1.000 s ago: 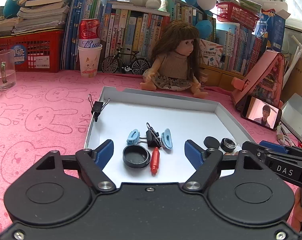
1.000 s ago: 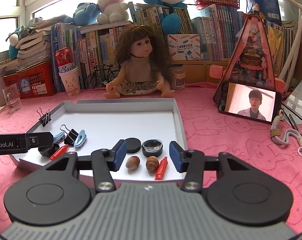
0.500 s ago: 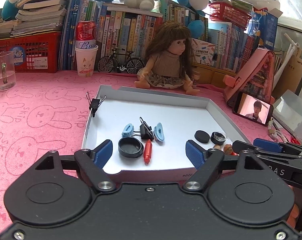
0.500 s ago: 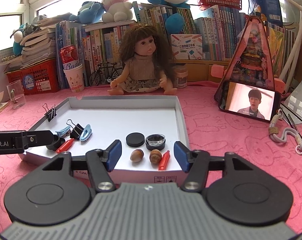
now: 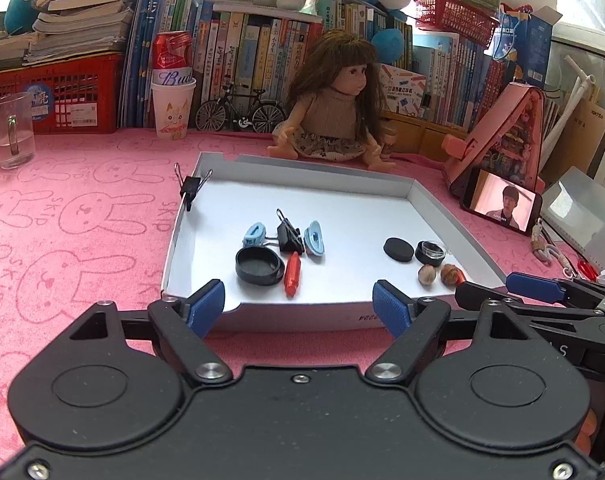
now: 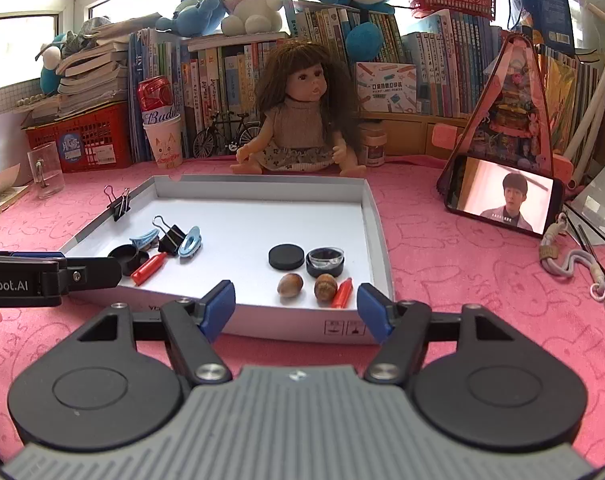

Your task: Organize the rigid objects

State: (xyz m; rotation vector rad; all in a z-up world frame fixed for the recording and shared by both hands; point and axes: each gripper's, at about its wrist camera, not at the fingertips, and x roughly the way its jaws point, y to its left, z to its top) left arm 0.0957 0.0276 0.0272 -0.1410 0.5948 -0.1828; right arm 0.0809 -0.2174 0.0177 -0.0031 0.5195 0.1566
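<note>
**Both grippers wide, nothing held**

Fingers [image 5: 204,307] of the left gripper [image 5: 298,310] stand spread and empty before the near wall of the white tray [image 5: 302,320]. The right gripper [image 6: 296,306] has just been opening its jaws; nothing lies between them.

Inside the tray, on the pink cloth [image 5: 74,240], sit two groups. One holds a black round lid [image 5: 259,266], a red crayon [image 5: 292,278], a black binder clip [image 5: 289,234] and two pale blue clips [image 5: 254,234]. The other holds a black disc [image 6: 286,257], a small black jar [image 6: 325,262], two nuts [image 6: 290,285] and a second red crayon [image 6: 341,293], partly hidden behind a nut. Another binder clip [image 6: 118,202] grips the tray's far left rim.
</note>
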